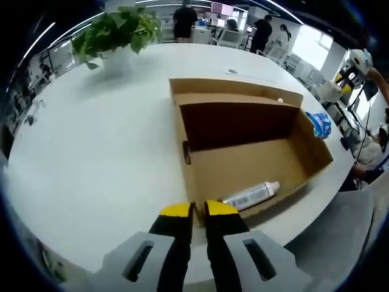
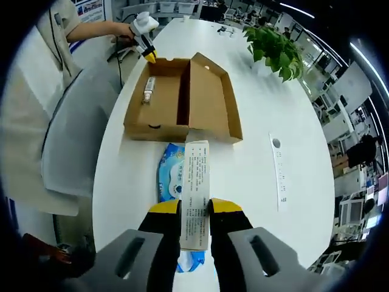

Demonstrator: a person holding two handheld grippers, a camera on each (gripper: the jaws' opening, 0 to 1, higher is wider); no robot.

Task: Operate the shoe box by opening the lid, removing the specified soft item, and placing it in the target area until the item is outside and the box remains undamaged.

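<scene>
Right tool is clamped on a white paper slip over the blue wipes pack; left tool is pinching the open shoe box wall; tube sits inside.

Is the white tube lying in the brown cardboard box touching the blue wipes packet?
Apart. In the right gripper view the white tube lies inside the open brown cardboard box, while the blue wipes packet lies outside on the white table, the box wall between them.

1 shoe box — 1 tube, 1 wipes pack, 1 potted plant.
</scene>
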